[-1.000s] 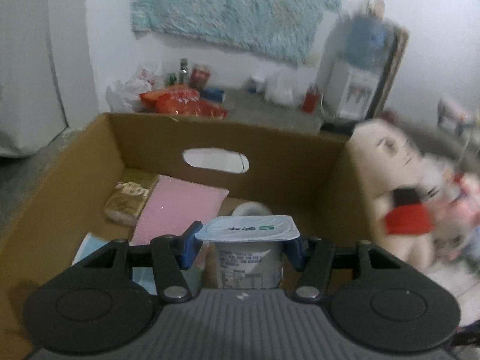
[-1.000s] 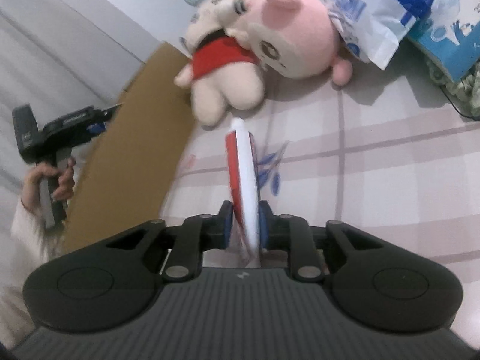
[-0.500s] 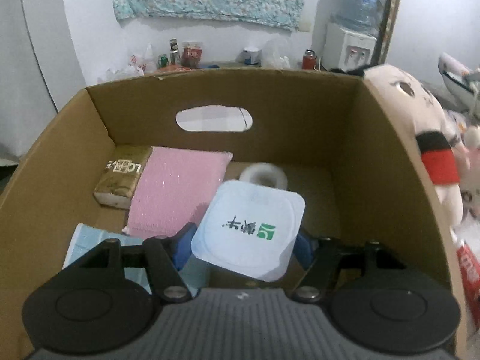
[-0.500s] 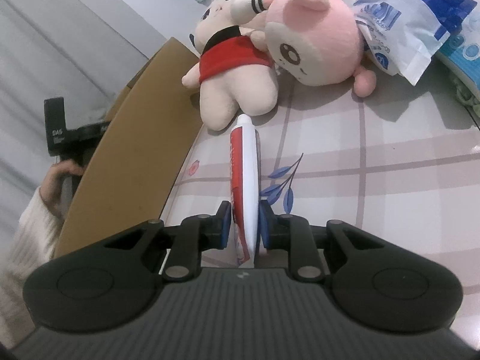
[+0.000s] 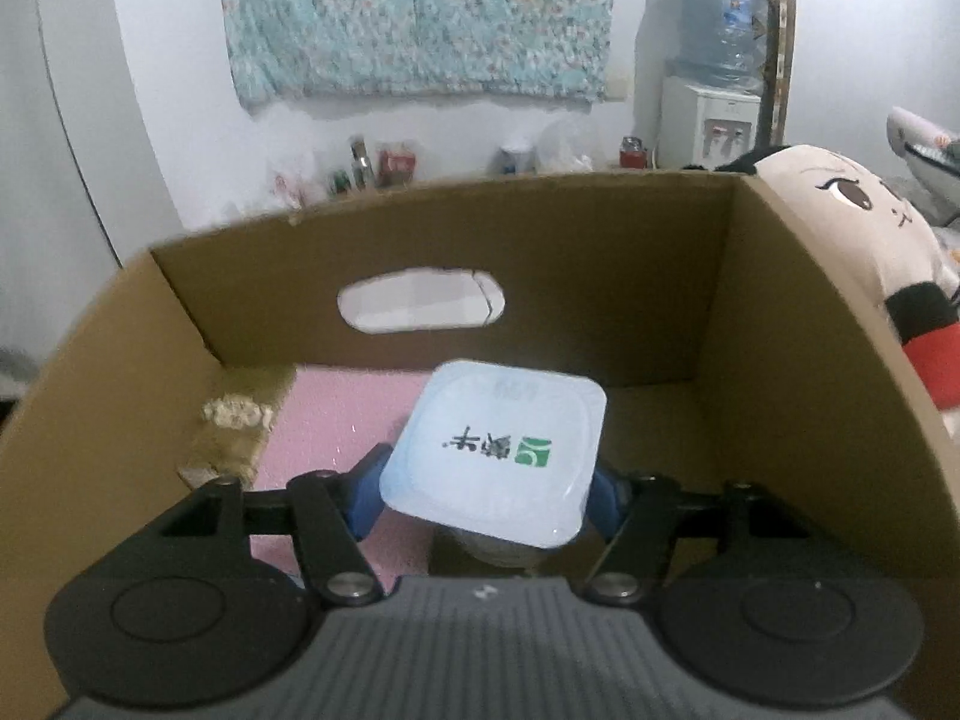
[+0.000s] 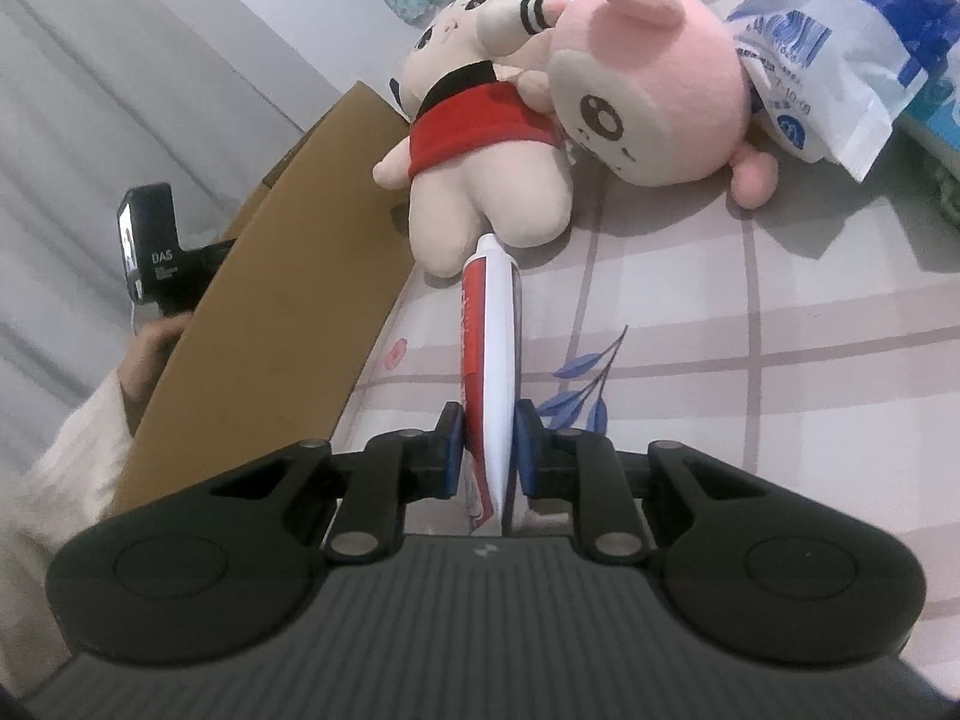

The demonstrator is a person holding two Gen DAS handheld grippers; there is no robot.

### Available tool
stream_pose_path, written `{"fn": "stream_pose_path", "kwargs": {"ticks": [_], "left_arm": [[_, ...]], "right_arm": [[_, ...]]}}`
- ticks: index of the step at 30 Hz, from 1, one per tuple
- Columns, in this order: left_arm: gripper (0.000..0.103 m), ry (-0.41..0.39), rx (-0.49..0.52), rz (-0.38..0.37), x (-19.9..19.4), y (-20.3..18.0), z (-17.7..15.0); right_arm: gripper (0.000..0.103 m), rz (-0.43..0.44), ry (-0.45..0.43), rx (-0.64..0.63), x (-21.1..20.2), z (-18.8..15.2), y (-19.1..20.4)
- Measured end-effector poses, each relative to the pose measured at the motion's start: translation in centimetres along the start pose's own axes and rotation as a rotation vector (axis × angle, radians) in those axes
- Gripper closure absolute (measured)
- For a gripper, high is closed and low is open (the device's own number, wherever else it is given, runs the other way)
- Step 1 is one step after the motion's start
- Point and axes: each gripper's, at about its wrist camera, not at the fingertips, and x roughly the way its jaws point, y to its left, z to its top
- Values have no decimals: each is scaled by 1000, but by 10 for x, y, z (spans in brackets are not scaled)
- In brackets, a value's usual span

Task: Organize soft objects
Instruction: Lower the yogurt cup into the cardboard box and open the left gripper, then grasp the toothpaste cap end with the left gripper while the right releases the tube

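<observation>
My left gripper [image 5: 489, 489] is shut on a white yogurt cup [image 5: 495, 450] with a green logo on its lid, held inside the open cardboard box [image 5: 780, 324]. A pink pad [image 5: 336, 414] and a brown packet [image 5: 234, 426] lie on the box floor. My right gripper [image 6: 487, 450] is shut on a red and white toothpaste tube [image 6: 489, 354], held just above the checked bedsheet [image 6: 750, 330]. The tube's far end reaches a doll in a red shirt [image 6: 480, 144], which also shows in the left wrist view [image 5: 864, 252]. A pink plush [image 6: 648, 96] lies against the doll.
The box's outer wall [image 6: 300, 276] stands left of the tube. Blue and white bags [image 6: 840, 72] lie at the back right of the bed. A water dispenser [image 5: 714, 78] and a cluttered shelf [image 5: 390, 165] stand behind the box.
My left gripper has moved lower and deeper into the box with the cup. My right gripper has moved the tube closer to the doll's legs.
</observation>
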Motion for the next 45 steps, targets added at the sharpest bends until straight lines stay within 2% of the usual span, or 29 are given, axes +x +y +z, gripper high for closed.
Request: {"fn": "stream_pose_path", "kwargs": {"ticks": [3, 7, 10, 12, 14, 15, 17, 19, 20, 21, 23, 26, 28, 31, 32, 36, 40, 42, 45], "left_arm": [[34, 41, -53, -45, -1, 10, -1], [34, 55, -72, -23, -30, 22, -1], [36, -5, -50, 35, -78, 25, 3], [35, -76, -15, 74, -125, 15, 9], [35, -146, 0, 18, -171, -1, 14], [35, -163, -2, -46, -192, -13, 15], [37, -130, -15, -201, -209, -40, 13], [39, -53, -36, -337, -204, -71, 4], [41, -5, -53, -381, -193, -90, -4], [43, 29, -64, -392, -182, -102, -10], [51, 119, -88, -407, -150, -129, -23], [51, 222, -133, -396, -110, -151, -39], [51, 245, -159, -380, -98, -157, -43], [57, 274, -132, -345, -86, -169, -45], [63, 246, -129, -324, -87, -171, -48], [68, 212, -85, -262, -92, -179, -54], [71, 209, -120, -262, -97, -182, -56], [72, 182, -107, -267, -111, -181, -56], [73, 79, -58, -277, -149, -178, -48]], "right_arm": [[88, 13, -23, 41, 3, -3, -1], [89, 43, -38, 116, 3, -9, -6], [89, 76, -35, 153, 1, -15, -11], [89, 92, -35, 167, -1, -18, -13], [89, 102, -39, 187, -3, -22, -15], [89, 100, -45, 192, -4, -24, -15], [89, 101, -62, 203, -9, -31, -15], [89, 101, -83, 206, -13, -38, -15], [89, 95, -94, 199, -15, -42, -14], [89, 93, -101, 195, -17, -45, -13], [89, 87, -114, 186, -21, -50, -11], [90, 86, -121, 159, -23, -54, -9], [90, 89, -121, 148, -25, -56, -10], [90, 84, -126, 135, -24, -58, -8], [90, 84, -129, 132, -24, -59, -7], [90, 86, -138, 121, -27, -63, -7], [89, 107, -136, 119, -32, -68, -4], [89, 133, -144, 136, -38, -69, 0], [89, 162, -180, 84, -58, -62, 27]]}}
